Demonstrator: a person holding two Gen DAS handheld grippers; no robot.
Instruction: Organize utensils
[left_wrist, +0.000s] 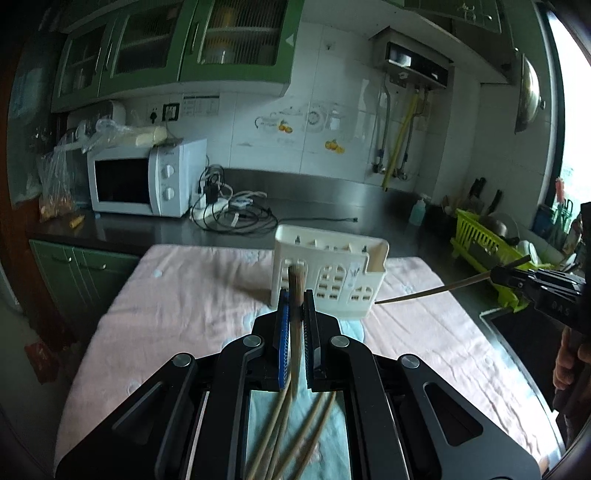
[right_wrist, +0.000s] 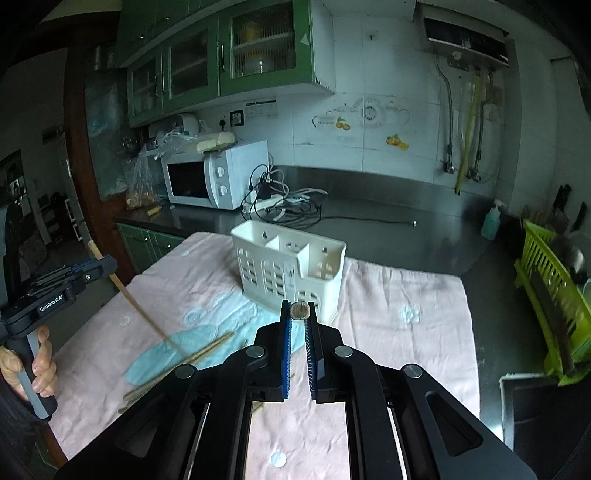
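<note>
A white plastic utensil holder (left_wrist: 328, 273) (right_wrist: 291, 266) with several compartments stands on the pink cloth. My left gripper (left_wrist: 296, 295) is shut on a wooden chopstick (left_wrist: 295, 332), held just in front of the holder; in the right wrist view that chopstick (right_wrist: 136, 302) slants down from the left gripper (right_wrist: 98, 267). My right gripper (right_wrist: 300, 308) is shut on another chopstick (right_wrist: 300, 311), seen end-on, a little in front of the holder; the left wrist view shows that chopstick (left_wrist: 432, 292) pointing left toward the holder. Several loose chopsticks (right_wrist: 199, 350) (left_wrist: 288, 435) lie on the cloth.
The pink cloth (right_wrist: 406, 332) with a light blue patch (right_wrist: 192, 339) covers the table. Behind are a steel counter (right_wrist: 388, 229), a white microwave (right_wrist: 216, 175), tangled cables (right_wrist: 284, 206), a soap bottle (right_wrist: 491, 221) and a green dish rack (right_wrist: 554, 302) at the right.
</note>
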